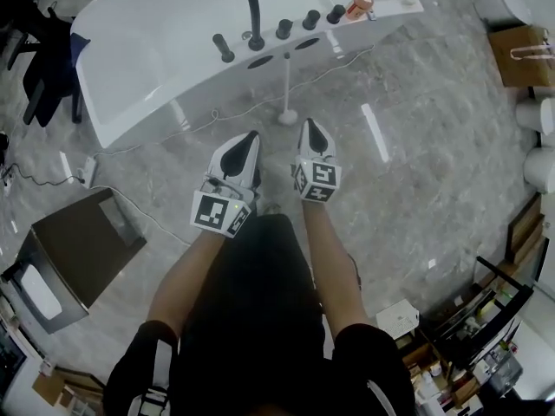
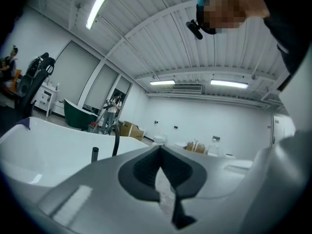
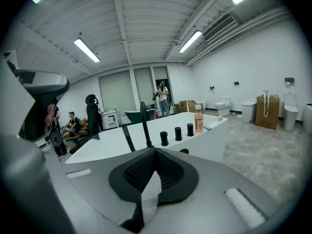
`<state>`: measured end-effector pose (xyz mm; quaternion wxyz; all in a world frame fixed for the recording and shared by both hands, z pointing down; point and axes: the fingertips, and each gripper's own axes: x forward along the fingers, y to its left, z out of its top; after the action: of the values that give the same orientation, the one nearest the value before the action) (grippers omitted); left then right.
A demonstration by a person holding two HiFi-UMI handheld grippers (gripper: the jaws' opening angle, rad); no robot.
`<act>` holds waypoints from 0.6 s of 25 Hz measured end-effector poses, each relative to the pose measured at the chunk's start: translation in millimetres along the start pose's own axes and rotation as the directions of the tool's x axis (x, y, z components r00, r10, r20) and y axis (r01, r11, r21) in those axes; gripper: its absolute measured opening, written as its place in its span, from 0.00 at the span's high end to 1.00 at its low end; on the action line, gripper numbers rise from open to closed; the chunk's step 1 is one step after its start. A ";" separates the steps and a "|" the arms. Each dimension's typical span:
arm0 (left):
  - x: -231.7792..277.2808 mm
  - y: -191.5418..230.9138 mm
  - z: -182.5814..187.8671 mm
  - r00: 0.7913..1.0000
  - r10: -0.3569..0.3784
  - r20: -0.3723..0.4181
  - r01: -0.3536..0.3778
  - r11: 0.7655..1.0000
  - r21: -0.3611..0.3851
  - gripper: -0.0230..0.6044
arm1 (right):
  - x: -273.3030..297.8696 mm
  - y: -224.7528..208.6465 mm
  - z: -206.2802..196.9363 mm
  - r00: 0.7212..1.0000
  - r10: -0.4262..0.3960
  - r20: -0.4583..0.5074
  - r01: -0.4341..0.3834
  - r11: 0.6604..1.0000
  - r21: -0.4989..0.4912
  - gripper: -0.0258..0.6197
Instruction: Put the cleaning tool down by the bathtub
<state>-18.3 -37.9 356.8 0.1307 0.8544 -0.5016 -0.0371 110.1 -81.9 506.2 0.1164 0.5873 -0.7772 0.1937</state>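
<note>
Person: dark top and bare forearms fill the bottom centre of the head view, one gripper in each hand.
Left gripper (image 1: 251, 139): lower centre of the frame, marker cube towards the camera; its fingers are pressed together with nothing between them (image 2: 160, 152).
Right gripper (image 1: 310, 126): just to the right of the left one and apart from it; its fingers are closed tip to tip, also empty (image 3: 154, 152).
Cleaning tool (image 1: 286, 85): thin white pole with a round white foot. It stands upright on the floor just above the two grippers in the frame, with its upper end against the bathtub's side. Neither gripper touches it.
Bathtub (image 1: 156, 50): white, across the top of the frame.
Tub rim: a row of black knobs (image 1: 284, 29), a black hose (image 1: 252, 7) and an orange bottle (image 1: 359, 6) at the right end.
Floor (image 1: 416, 172): grey marbled stone.
</note>
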 end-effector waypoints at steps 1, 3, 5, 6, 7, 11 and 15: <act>-7.4 -7.0 5.5 1.000 0.004 0.005 -0.004 1.000 0.002 0.95 | -11.5 2.0 6.2 1.000 0.002 0.012 -0.002 1.000 -0.001 0.96; -22.8 -20.9 16.6 1.000 0.012 0.017 -0.013 1.000 0.006 0.95 | -35.0 6.2 17.8 0.999 0.003 0.036 -0.003 1.000 -0.003 0.96; -37.9 -33.6 27.4 0.999 0.023 0.027 -0.023 1.000 0.005 0.95 | -57.7 10.4 29.6 0.998 0.007 0.058 -0.007 1.000 -0.003 0.96; -45.3 -39.7 32.3 0.999 0.028 0.029 -0.028 1.000 0.003 0.95 | -68.6 12.7 35.4 0.998 0.010 0.067 -0.009 1.000 -0.004 0.96; -52.1 -45.6 36.7 0.999 0.033 0.030 -0.033 0.999 0.002 0.95 | -79.0 15.0 41.2 0.997 0.013 0.073 -0.012 1.000 -0.006 0.96; -72.2 -67.1 54.4 0.999 0.037 0.030 -0.037 0.999 -0.001 0.95 | -114.2 22.2 64.9 0.996 0.021 0.091 -0.021 1.000 -0.008 0.96; -89.5 -83.2 74.9 0.999 0.028 0.031 -0.028 1.000 0.002 0.95 | -147.5 30.3 87.9 0.992 0.021 0.123 -0.022 1.000 0.012 0.96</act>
<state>-6.6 64.2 256.9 0.1224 0.8467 -0.5156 -0.0477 127.0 14.7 362.2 0.0620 0.5905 -0.7879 0.1635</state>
